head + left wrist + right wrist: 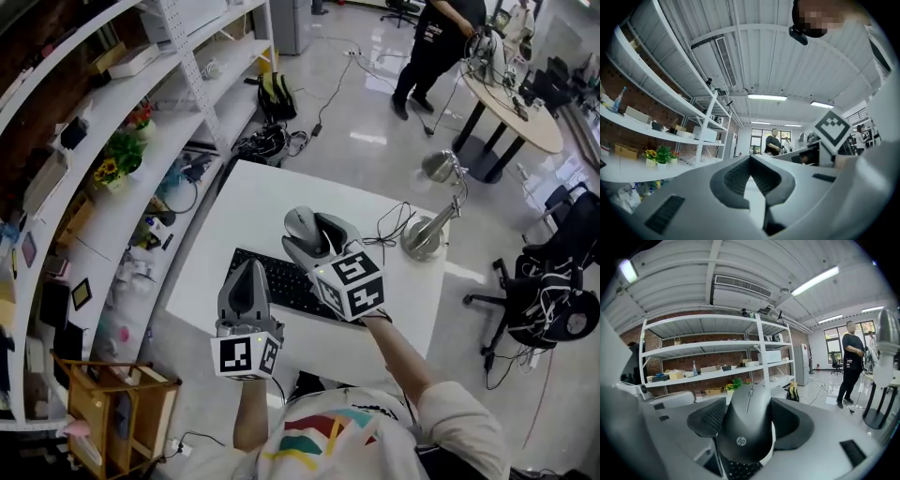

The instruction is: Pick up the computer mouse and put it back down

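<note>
The dark grey computer mouse (302,225) is held up in the air above the white table (262,202), and my right gripper (315,232) is shut on its sides. In the right gripper view the mouse (746,427) fills the space between both pads, nose pointing away, with the black keyboard (736,469) showing below it. My left gripper (249,268) hangs over the keyboard's (281,281) near left end. Its jaws meet at the tips in the left gripper view, and the left gripper (751,163) holds nothing.
A silver desk lamp (427,234) and its cable stand on the table's right side. White shelves (122,141) with plants and clutter run along the left. A wooden cart (112,412) is near left, a black office chair (553,291) right. A person (431,47) stands by a round table (511,103) far off.
</note>
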Tool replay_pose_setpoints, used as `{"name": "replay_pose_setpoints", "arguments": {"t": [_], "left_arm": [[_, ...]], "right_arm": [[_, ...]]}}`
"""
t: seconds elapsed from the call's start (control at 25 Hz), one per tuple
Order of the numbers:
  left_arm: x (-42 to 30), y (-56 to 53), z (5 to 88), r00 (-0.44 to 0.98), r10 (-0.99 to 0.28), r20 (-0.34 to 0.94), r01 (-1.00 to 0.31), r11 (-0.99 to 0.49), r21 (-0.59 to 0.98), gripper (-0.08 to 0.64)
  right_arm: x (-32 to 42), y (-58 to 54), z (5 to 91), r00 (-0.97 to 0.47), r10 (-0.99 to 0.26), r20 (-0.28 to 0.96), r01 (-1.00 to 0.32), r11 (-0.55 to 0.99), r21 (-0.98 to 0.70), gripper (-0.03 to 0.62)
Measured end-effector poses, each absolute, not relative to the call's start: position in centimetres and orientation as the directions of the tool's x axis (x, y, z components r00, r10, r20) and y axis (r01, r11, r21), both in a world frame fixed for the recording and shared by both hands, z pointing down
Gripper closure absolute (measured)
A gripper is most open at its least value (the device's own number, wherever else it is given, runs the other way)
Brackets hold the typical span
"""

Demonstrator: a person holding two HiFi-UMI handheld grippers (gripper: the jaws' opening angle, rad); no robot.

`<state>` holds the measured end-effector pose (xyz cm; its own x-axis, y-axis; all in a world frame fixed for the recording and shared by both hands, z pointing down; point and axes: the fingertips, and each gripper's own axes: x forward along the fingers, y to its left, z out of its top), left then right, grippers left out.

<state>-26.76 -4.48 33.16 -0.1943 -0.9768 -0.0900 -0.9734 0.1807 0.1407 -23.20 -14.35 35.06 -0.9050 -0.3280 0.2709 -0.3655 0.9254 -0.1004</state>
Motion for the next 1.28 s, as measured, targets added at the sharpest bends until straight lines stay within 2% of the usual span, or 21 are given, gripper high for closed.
{"name": "replay_pose_setpoints", "arguments": {"t": [0.2,0.52,0.68,1.28], "left_arm": [[-22.7,-3.1,31.8,-0.171,-0.979,-0.113,-0.979,0.155,0.134,0.515],[-18.6,-2.6,31.0,-0.127,-0.983,-0.129,-0.989,0.116,0.09,0.515],[-18.5,-2.9,30.0,-0.116,-0.981,-0.157,-0.985,0.094,0.142,0.515],[-19.8,-3.8,30.7,-0.122,-0.983,-0.135,-0.985,0.103,0.135,0.515]], "right_arm": [[-17.7,-9.4,34.0,-0.923,-0.292,0.25,-0.33,0.935,-0.126,0.281],[-13.6,-7.7,32.7,-0.93,-0.296,0.219,-0.324,0.94,-0.104,0.281],[-13.3,-7.6,32.0,-0.931,-0.301,0.208,-0.325,0.941,-0.093,0.281],[-14.3,-8.3,31.9,-0.943,-0.281,0.18,-0.3,0.949,-0.091,0.281]]}}
